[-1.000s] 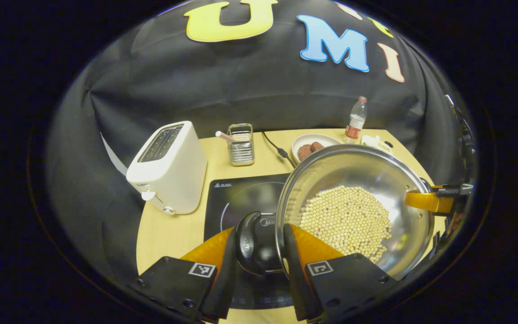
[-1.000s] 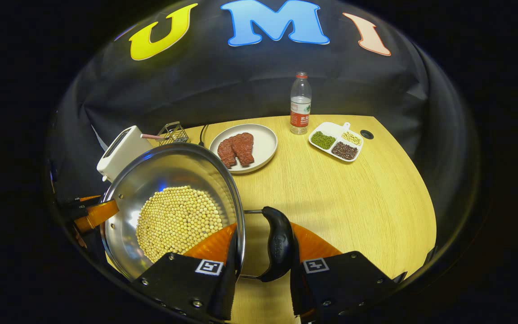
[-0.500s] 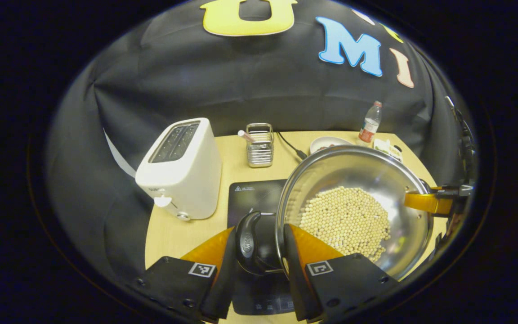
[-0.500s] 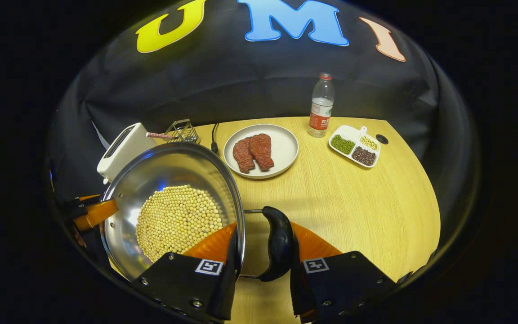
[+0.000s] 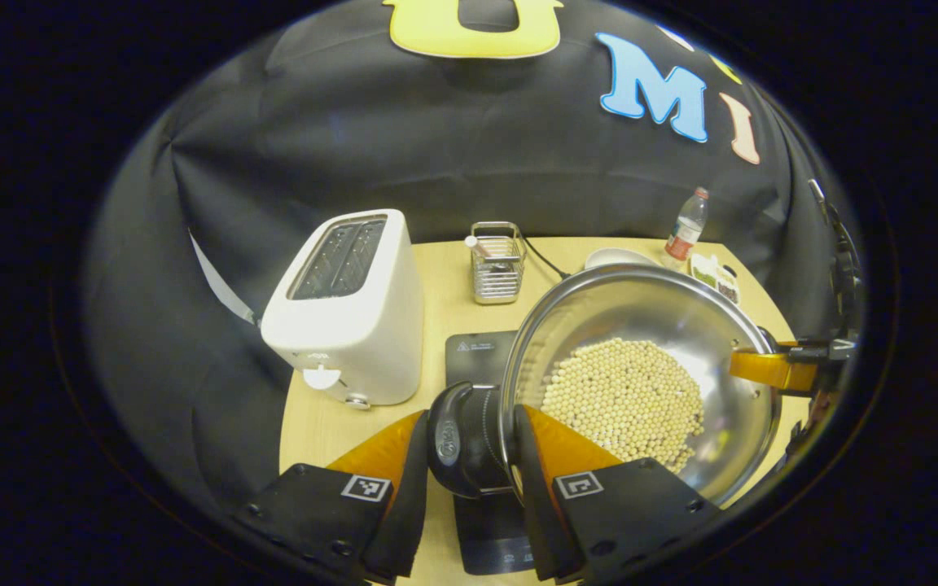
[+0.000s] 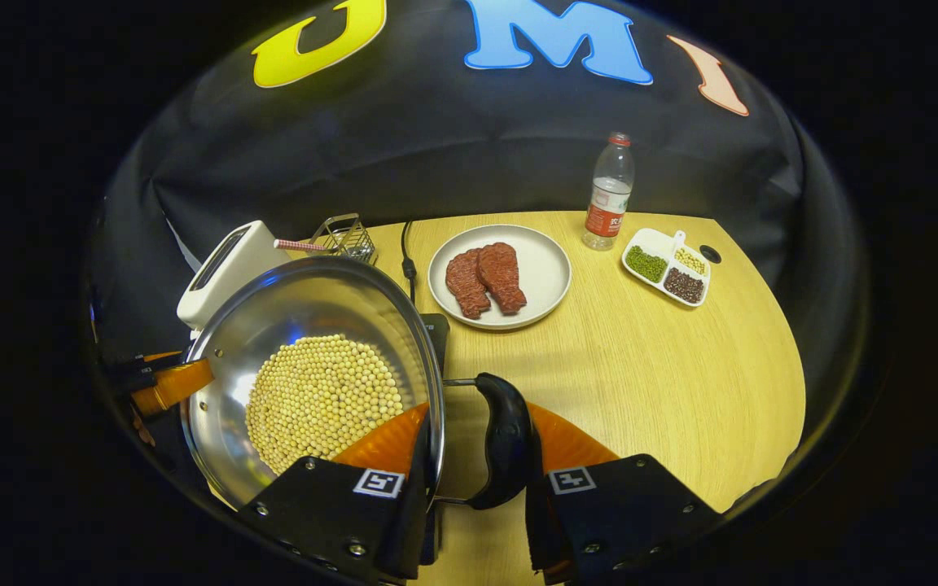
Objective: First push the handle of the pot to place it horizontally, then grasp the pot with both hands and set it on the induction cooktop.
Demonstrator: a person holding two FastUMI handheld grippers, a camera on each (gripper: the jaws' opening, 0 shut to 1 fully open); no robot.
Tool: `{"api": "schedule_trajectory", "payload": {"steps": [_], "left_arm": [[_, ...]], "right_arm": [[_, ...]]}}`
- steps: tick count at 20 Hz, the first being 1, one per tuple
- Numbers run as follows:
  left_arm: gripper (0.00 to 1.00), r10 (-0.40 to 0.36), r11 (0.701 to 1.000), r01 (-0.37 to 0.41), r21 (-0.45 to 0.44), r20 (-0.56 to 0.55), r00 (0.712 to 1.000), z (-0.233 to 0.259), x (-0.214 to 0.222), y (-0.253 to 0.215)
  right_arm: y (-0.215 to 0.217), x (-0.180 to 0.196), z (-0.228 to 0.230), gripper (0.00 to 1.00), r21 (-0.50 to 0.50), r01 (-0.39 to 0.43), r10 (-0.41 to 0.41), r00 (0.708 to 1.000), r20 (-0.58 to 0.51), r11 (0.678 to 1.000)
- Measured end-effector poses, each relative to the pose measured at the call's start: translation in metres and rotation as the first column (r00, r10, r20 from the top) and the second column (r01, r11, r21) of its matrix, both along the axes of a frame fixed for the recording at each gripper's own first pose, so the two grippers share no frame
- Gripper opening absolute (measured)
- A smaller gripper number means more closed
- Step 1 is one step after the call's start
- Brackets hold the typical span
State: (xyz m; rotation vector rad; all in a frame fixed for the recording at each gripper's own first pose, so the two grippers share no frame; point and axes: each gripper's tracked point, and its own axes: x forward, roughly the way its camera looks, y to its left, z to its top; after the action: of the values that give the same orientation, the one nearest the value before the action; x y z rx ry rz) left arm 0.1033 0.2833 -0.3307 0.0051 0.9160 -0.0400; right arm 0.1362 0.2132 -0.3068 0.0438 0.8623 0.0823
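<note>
Above the cooktop (image 5: 477, 358), the pot (image 5: 640, 358) hangs between both grippers, its floor covered with pale beans (image 5: 624, 399). The left gripper (image 5: 469, 480) has its jaws closed on the pot's left handle (image 5: 457, 443), with one finger inside the rim and one outside the handle. The right gripper (image 6: 473, 476) clamps the opposite handle (image 6: 506, 439) the same way, its jaws spanning rim and handle. Judging by how both handles lie flat and stick out sideways, the pushing step looks finished and the two-handed grasp is made. What remains is lowering the pot onto the cooktop and letting go; whether its base touches the glass cannot be told, though it seems to float just above and partly off the cooktop's right side.

The counter (image 6: 640, 374) is light wood with a rounded edge, backed by dark cloth. Left of the cooktop stands a white toaster (image 5: 347, 309). Behind the cooktop sits a wire rack (image 5: 497, 264), with a black cord (image 6: 408, 248) running past it. Right of the cooktop lies a plate (image 6: 546, 268) with two meat pieces (image 6: 485, 281); farther right stand a bottle (image 6: 609, 191) and a divided dish (image 6: 668, 264) of grains.
</note>
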Motion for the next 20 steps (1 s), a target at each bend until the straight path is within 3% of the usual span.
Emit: {"api": "schedule_trajectory", "payload": {"steps": [6, 13, 15, 16, 20], "left_arm": [[0.56, -0.004, 1.000, 0.004, -0.006, -0.015, 1.000, -0.011, 0.007, 0.016], [0.63, -0.012, 1.000, 0.012, -0.018, -0.040, 0.999, -0.022, 0.009, 0.011], [0.56, -0.019, 1.000, 0.018, -0.020, -0.043, 0.999, -0.024, 0.010, 0.011], [0.60, -0.023, 1.000, 0.022, -0.020, -0.043, 0.999, -0.025, 0.011, 0.011], [0.56, -0.026, 0.999, 0.025, -0.029, -0.052, 0.998, -0.028, 0.010, 0.009]], "right_arm": [[0.017, 0.006, -0.011, 0.50, 0.007, 0.014, -0.014, 1.000, -0.019, 1.000], [0.026, 0.008, -0.024, 0.50, 0.001, 0.024, -0.024, 0.999, -0.045, 1.000], [0.026, 0.008, -0.029, 0.50, 0.002, 0.032, -0.032, 0.998, -0.052, 0.999], [0.027, 0.006, -0.031, 0.50, 0.002, 0.036, -0.035, 0.998, -0.056, 0.999], [0.028, 0.005, -0.039, 0.50, -0.002, 0.043, -0.043, 0.997, -0.068, 0.999]]}}
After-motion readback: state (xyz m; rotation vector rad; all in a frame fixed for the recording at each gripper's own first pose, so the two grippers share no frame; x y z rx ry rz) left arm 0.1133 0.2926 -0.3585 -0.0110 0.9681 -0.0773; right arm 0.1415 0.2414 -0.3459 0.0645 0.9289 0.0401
